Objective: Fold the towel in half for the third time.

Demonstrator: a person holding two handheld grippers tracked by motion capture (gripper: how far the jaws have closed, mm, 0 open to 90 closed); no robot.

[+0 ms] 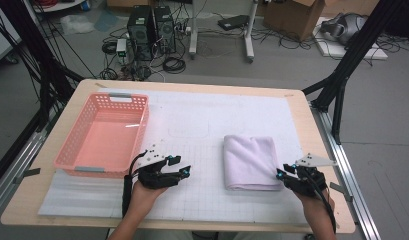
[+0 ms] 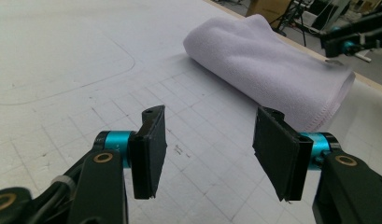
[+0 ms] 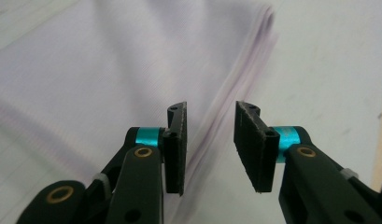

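Two hand-held grippers flank the folded towel (image 1: 251,162) on the tabletop (image 1: 202,125). Right hand-held gripper (image 3: 209,144): jaws narrowly parted, nothing between, straddling the towel's layered edge just ahead. Left hand-held gripper (image 2: 207,154): wide, empty, towel well ahead. Risk: pinching only the top layer, so the fold unravels on lifting.

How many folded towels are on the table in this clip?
1. A pale lilac folded terry towel lies on the white gridded mat, right of the empty pink plastic basket and just left of the right tongs. Nothing suggests another is hidden.
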